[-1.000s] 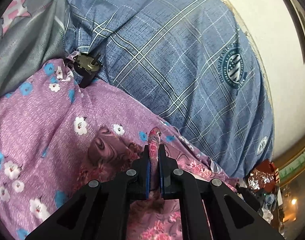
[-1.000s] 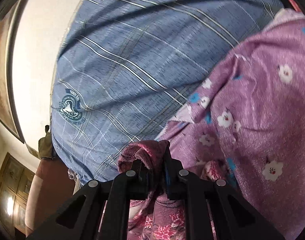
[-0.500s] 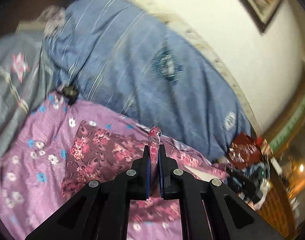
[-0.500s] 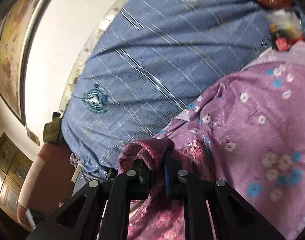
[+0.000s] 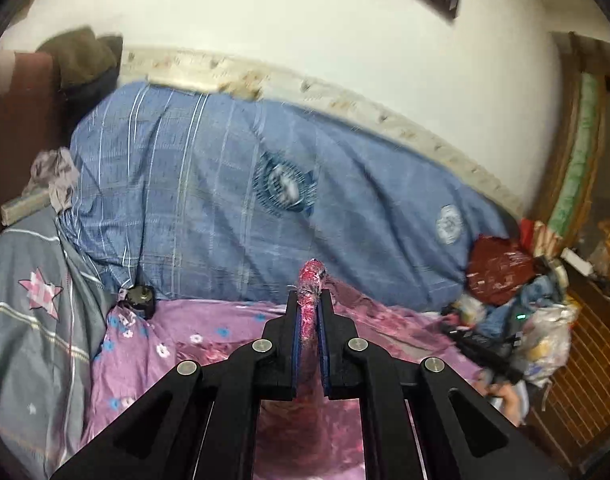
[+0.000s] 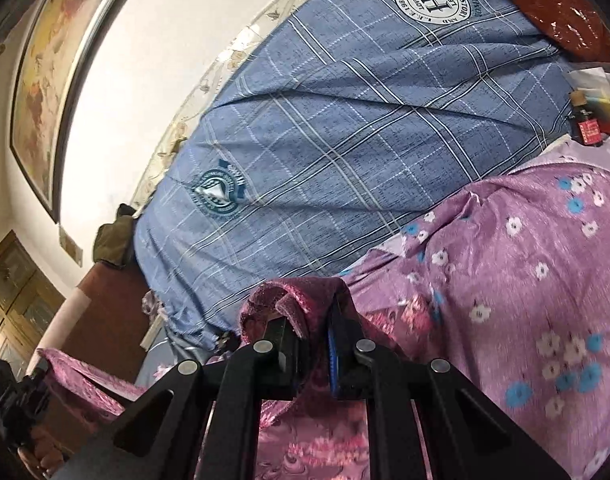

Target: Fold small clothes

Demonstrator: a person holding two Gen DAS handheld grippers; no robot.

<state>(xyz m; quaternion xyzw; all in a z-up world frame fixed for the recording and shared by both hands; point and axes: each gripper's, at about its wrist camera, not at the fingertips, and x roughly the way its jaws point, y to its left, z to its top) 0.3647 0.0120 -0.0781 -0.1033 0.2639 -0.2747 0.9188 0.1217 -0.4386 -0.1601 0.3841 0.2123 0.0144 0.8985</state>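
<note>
A: Garment (image 5: 311, 280), maroon floral. Where's it now?

B: Off the bed, hung btwn both tools. Left hand-held gripper (image 5: 309, 308) clenched on one edge, cloth poking out past the tips. Right hand-held gripper (image 6: 309, 320) clenched on a bunched corner (image 6: 289, 296), rest drooping below.

A: Which way does it run?

B: Long axis goes gripper to gripper, across the purple floral sheet (image 6: 525, 280); blue plaid quilt (image 5: 225, 184) lies beyond. Neither hand's nearer, each's got an end.

A: So next?

B: Prob lay it flat on the sheet, then fold. Right side's wadded, might land creased.
</note>
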